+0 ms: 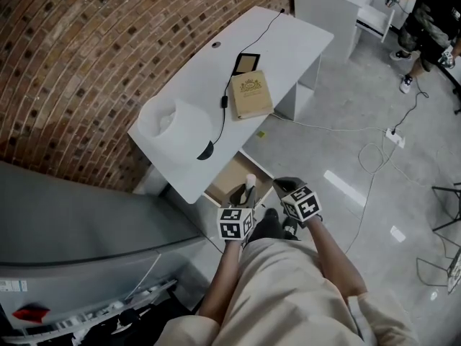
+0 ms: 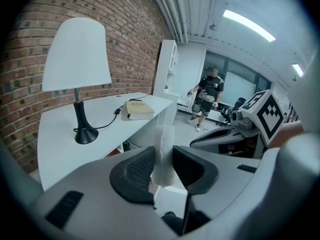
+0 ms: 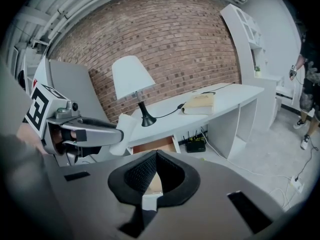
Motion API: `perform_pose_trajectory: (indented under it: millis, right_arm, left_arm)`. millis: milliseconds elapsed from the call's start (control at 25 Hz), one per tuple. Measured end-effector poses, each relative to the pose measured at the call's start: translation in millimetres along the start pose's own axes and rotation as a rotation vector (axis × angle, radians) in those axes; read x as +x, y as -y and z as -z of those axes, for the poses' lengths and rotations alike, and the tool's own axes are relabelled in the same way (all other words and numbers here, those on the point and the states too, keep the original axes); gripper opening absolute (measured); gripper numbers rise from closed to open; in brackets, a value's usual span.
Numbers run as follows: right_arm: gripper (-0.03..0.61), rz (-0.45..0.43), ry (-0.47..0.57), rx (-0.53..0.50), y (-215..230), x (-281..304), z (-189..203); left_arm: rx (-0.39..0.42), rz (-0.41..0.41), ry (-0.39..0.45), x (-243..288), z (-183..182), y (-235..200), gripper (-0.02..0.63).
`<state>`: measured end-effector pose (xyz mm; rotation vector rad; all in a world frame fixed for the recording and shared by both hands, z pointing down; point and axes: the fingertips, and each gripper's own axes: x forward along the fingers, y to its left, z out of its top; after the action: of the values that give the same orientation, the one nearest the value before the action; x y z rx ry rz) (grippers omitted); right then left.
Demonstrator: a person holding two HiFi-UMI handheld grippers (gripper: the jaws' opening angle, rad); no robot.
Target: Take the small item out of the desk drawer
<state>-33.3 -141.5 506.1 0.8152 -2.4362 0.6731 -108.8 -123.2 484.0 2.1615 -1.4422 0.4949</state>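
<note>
Head view. Brick wall point(image 1: 108, 49) behind a white surface point(image 1: 288, 42) carrying a white-shaded lamp point(image 1: 176, 125) and a tan book point(image 1: 251, 94); below the near edge, a drawer point(image 1: 230, 175) pulled open. Left hand-held gripper point(image 1: 243, 195) over the drawer's front, pinching the small white item point(image 1: 250, 184); right hand-held gripper point(image 1: 284, 186) just beside it.

Left gripper view. Left hand-held gripper point(image 2: 162, 166) with both pads clamped on the small white item point(image 2: 164, 149), held upright between them; lamp point(image 2: 77, 54) and book point(image 2: 137, 110) on the surface beyond; person point(image 2: 207, 99) standing far back.

Right gripper view. Right hand-held gripper point(image 3: 154, 176) with jaws pressed together, nothing between them. Open drawer point(image 3: 152, 145) straight ahead; left hand-held gripper point(image 3: 117, 134) at left with the small white item point(image 3: 124, 126), seen above and left of the drawer.
</note>
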Motion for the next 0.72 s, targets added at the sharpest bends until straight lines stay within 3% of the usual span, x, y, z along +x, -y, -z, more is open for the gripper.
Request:
perform_pose_trajectory:
  millis: [720]
  right_arm:
    - [0.025,-0.041,0.010,0.031,1.3,-0.5,1.9]
  left_arm:
    - [-0.021,-0.015,-0.004,0.9,5.8,-2.5,0.127]
